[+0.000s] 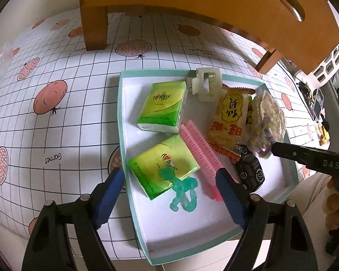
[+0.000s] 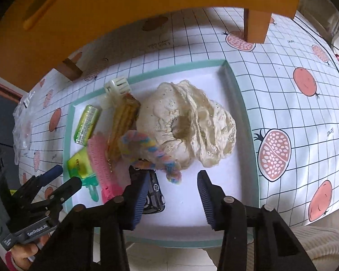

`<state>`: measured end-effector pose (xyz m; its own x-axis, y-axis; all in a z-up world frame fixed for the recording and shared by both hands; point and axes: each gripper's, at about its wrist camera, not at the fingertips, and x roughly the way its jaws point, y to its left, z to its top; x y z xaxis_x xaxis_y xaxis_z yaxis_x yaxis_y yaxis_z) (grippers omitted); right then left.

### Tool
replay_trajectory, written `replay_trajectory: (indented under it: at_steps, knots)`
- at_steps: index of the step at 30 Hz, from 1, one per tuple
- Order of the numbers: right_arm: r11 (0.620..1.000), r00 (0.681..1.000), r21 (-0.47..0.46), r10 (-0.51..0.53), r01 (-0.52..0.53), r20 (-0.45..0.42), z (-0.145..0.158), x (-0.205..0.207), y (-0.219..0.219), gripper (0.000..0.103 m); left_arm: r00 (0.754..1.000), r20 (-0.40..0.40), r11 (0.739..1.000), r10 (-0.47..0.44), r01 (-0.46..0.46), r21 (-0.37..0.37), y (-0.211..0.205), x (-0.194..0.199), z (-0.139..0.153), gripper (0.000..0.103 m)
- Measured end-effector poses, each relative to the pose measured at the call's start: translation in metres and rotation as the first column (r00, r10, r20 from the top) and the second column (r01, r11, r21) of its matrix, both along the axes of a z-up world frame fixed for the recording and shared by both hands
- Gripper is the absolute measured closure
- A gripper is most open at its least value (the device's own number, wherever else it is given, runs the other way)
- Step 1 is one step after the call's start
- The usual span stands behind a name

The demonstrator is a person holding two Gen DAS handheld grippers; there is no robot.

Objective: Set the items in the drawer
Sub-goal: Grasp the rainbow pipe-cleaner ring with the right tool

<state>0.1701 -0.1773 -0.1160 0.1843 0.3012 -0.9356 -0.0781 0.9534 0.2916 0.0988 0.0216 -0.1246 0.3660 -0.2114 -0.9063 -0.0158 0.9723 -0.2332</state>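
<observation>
The left gripper (image 1: 169, 180) hangs spread around the tissue pack (image 1: 163, 166) in the tray (image 1: 124, 122); its left finger could catch the rim. The right gripper (image 2: 171, 180), half spread and empty, risks snagging the bead string (image 2: 151, 149) just ahead.

- A shallow teal-rimmed tray (image 1: 122, 122) lies on a grid-patterned cloth (image 1: 63, 117).
- The left gripper (image 1: 169, 180) stands open at 6 o'clock, straddling the tray's left rim and a green tissue pack (image 1: 162, 164).
- A second tissue pack (image 1: 162, 106) lies at 12 o'clock of the first.
- A pink comb (image 1: 201, 155) lies at 3 o'clock.
- The right gripper's black tip (image 1: 282, 150) enters from 3 o'clock.
</observation>
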Motion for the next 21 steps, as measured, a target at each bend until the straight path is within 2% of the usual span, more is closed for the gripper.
replay_trajectory:
  at_steps: [2, 10, 13, 15, 17, 21]
  knots:
    - [1.000, 1.000, 0.005, -0.004, 0.004, -0.005, -0.003, 0.001, 0.000, 0.063, 1.000, 0.010, 1.000, -0.002, 0.002, -0.005, 0.000, 0.000, 0.003, 0.025]
    - [1.000, 0.999, -0.007, -0.011, 0.011, -0.032, -0.016, 0.007, 0.003, 0.068, 1.000, -0.013, 1.000, -0.023, 0.023, 0.006, -0.006, 0.004, -0.002, 0.025]
    - [1.000, 0.999, 0.001, -0.024, 0.024, -0.039, -0.020, 0.008, 0.003, 0.076, 0.999, -0.030, 1.000, -0.022, 0.023, 0.005, -0.008, 0.005, -0.007, 0.026]
    - [0.999, 0.998, 0.011, -0.032, 0.033, -0.044, -0.024, 0.011, 0.003, 0.076, 0.999, -0.036, 1.000, -0.020, 0.021, 0.013, -0.009, 0.006, -0.008, 0.026]
    - [0.999, 0.998, 0.022, -0.042, 0.043, -0.044, -0.026, 0.011, 0.002, 0.086, 0.999, -0.039, 1.000, -0.017, 0.018, 0.018, -0.010, 0.006, -0.009, 0.026]
    - [0.995, 0.996, 0.067, -0.077, 0.080, -0.036, -0.025, 0.010, -0.007, 0.090, 0.999, -0.045, 1.000, 0.018, -0.018, -0.004, -0.005, 0.009, -0.010, 0.026]
